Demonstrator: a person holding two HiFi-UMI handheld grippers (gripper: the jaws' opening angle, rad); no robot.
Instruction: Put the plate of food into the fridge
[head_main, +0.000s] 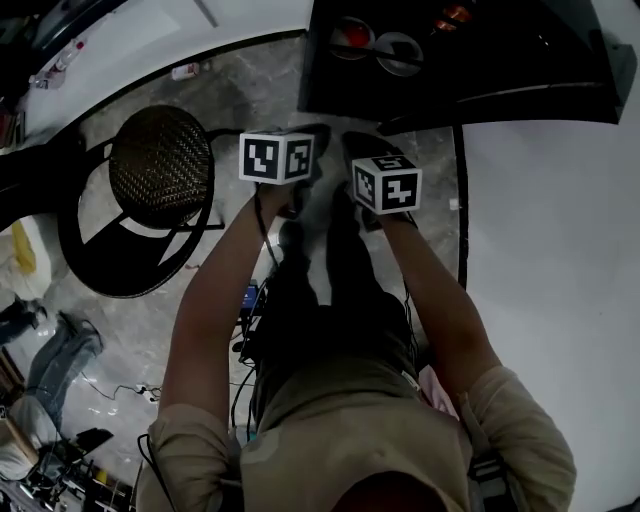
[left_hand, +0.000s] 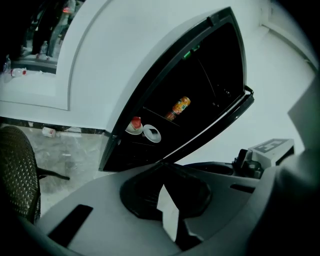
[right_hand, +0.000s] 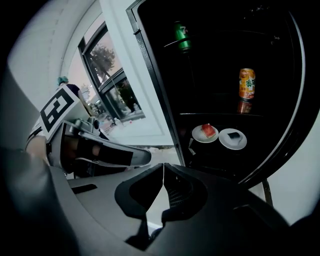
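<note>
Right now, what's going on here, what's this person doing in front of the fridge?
A person stands facing the open fridge with a gripper in each hand. The left gripper and the right gripper are both shut and hold nothing. The plate of red food already sits on a fridge shelf, beside a second plate with something dark on it, below an orange can.

The fridge (right_hand: 156, 95) stood open, dark inside. On a lower shelf a small white plate (right_hand: 205, 133) lay flat with a red piece of food, just left of a second white plate (right_hand: 233, 139) bearing a dark piece.
</note>
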